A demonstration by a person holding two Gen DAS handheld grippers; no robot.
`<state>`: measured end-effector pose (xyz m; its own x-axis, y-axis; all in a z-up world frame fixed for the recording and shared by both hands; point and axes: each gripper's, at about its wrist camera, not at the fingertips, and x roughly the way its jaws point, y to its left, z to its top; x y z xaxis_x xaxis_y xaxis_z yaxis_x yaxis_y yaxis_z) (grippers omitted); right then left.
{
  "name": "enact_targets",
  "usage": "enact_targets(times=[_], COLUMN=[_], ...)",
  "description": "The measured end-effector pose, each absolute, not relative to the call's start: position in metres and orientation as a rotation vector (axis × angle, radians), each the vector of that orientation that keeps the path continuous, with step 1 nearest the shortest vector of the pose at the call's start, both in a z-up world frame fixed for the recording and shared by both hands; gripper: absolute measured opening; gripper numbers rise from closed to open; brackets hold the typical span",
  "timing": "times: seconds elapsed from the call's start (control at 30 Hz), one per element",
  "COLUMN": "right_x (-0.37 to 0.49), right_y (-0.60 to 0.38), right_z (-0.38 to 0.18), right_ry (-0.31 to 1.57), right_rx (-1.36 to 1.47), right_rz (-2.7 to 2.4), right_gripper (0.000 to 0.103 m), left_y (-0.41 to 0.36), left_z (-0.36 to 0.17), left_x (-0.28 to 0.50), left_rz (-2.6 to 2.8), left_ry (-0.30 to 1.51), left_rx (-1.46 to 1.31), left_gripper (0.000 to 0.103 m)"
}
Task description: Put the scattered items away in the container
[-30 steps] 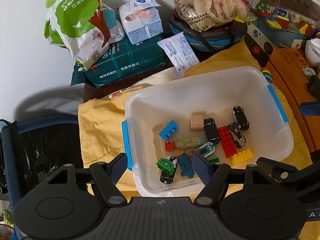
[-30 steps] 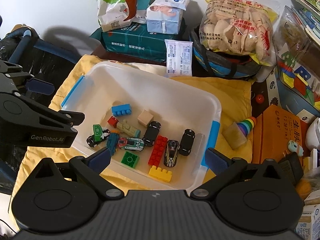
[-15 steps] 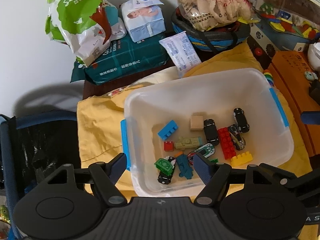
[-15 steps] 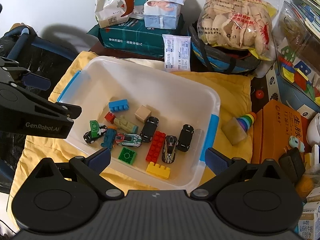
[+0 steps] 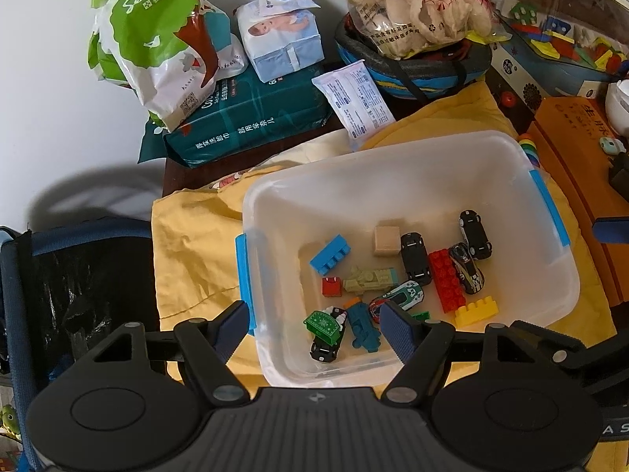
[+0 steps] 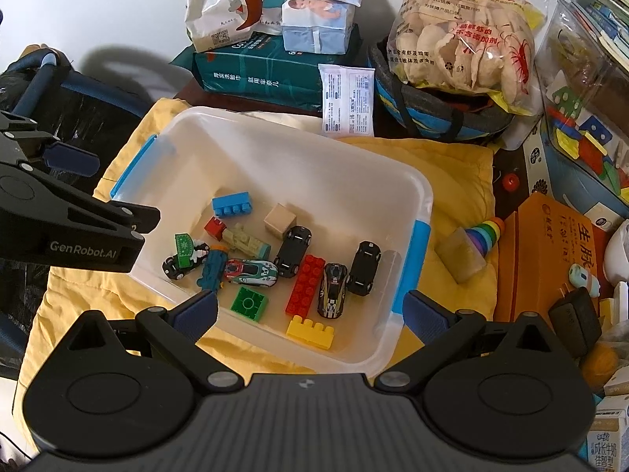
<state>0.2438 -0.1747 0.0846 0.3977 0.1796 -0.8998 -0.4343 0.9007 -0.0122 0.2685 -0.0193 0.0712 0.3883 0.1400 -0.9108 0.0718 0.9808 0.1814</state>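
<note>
A clear plastic bin (image 5: pixel 393 157) with blue handles sits on a yellow cloth (image 5: pixel 188 244); it also shows in the right wrist view (image 6: pixel 298 145). Inside lie several toy cars and building bricks, such as a red brick (image 6: pixel 304 285), a yellow brick (image 6: pixel 310 331) and a wooden cube (image 6: pixel 280 221). A wooden wedge (image 6: pixel 460 255) and a rainbow stacker (image 6: pixel 489 232) lie on the cloth right of the bin. My left gripper (image 5: pixel 314 328) is open and empty above the bin's near left corner. My right gripper (image 6: pixel 310 314) is open and empty above the bin's near edge.
Behind the bin stand a green pack (image 6: pixel 267 70), a tissue pack (image 6: pixel 318 23), a snack bag (image 6: pixel 464 35) and a white sachet (image 6: pixel 346 100). An orange box (image 6: pixel 550 259) and a toy box (image 6: pixel 582 133) are on the right. A dark stroller (image 5: pixel 78 275) is on the left.
Both grippers have drawn back and risen slightly; the bin sits a little lower and farther in both views. Nothing was picked up or let go.
</note>
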Motion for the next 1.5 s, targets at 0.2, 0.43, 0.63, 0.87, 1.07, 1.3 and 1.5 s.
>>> enact_targets(times=[0.2,0.43,0.63,0.87,1.07,1.3,1.5], right_x=[0.2448,0.2453,0.2442,0.245,0.2431,0.244,0.2438], right_y=[-0.175,-0.1729,-0.1694,-0.1689,-0.1691,-0.1718,-0.172], right_z=[0.0855,0.0856,0.0856,0.085,0.0838,0.0855,0.086], right_ry=[1.095,1.095,1.094,1.093,1.094,1.092,1.09], right_rx=[-0.262,-0.263,-0.265,-0.268,-0.276,-0.277,-0.279], right_rz=[0.395,0.4,0.401,0.402,0.401,0.394,0.395], right_gripper=[0.103,0.103,0.103,0.103,0.103,0.103,0.103], left_y=[-0.0186,-0.0164,-0.0141,-0.0146,-0.0158,-0.0182,-0.0174], left_z=[0.0714,0.0725,0.0741,0.0723,0.0752,0.0759,0.0738], left_x=[0.2691,0.2692,0.2689,0.2699,0.2693,0.2711,0.2713], left_rz=[0.041,0.038,0.043,0.061,0.063,0.09,0.078], left_ry=[1.176,1.176,1.174,1.177,1.14,1.138,1.15], left_rx=[0.203,0.201,0.198,0.196,0.201,0.213,0.203], left_gripper=[0.076,0.076,0.076,0.076,0.078,0.079,0.079])
